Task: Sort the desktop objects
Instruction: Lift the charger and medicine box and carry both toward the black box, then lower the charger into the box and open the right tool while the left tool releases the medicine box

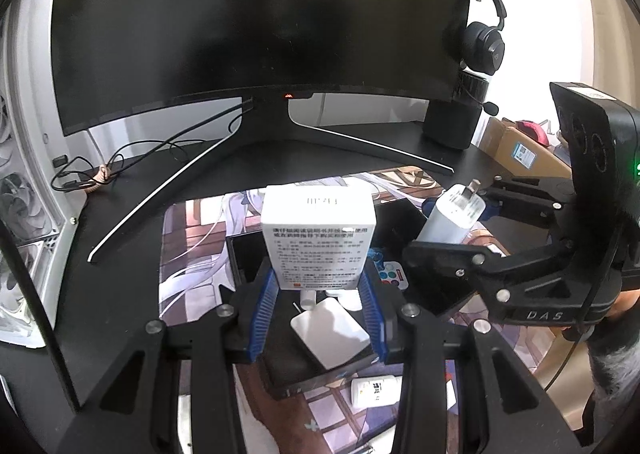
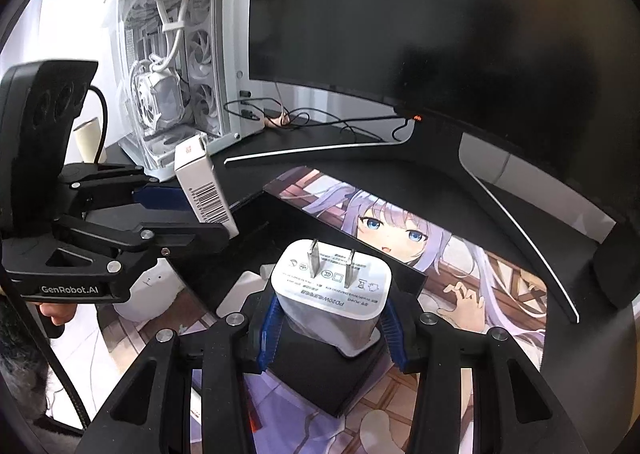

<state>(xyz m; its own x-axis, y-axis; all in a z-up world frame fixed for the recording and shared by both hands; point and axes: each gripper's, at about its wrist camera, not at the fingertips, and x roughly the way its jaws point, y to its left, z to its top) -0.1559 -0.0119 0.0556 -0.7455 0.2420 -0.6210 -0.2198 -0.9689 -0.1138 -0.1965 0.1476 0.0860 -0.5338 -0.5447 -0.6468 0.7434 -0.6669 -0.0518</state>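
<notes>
The white medicine box (image 1: 318, 238) is held up above a black tray (image 1: 320, 366) on the printed desk mat (image 1: 192, 238), clamped near its lower end by the left gripper (image 1: 318, 310), whose blue pads press its two narrow sides. The box's long axis runs along the gripper fingers, its far end pointing toward the monitor (image 1: 260, 22). Beside it the white charger plug (image 2: 330, 290) sits in the right gripper (image 2: 332, 328), closed on its body, prongs pointing forward and slightly up — long axis likewise along the fingers.

Both things appear lifted and in carry, so the step in hand is likely the placing. Next, each needs lowering into its spot and a release; the tray already holds a flat white adapter (image 1: 330, 334) and some small white pieces, so the box needs free room. Whether the tray is divided into compartments I cannot tell from here. A small white bottle (image 1: 376, 390) lies on the mat just outside the tray — probably still to be sorted.
</notes>
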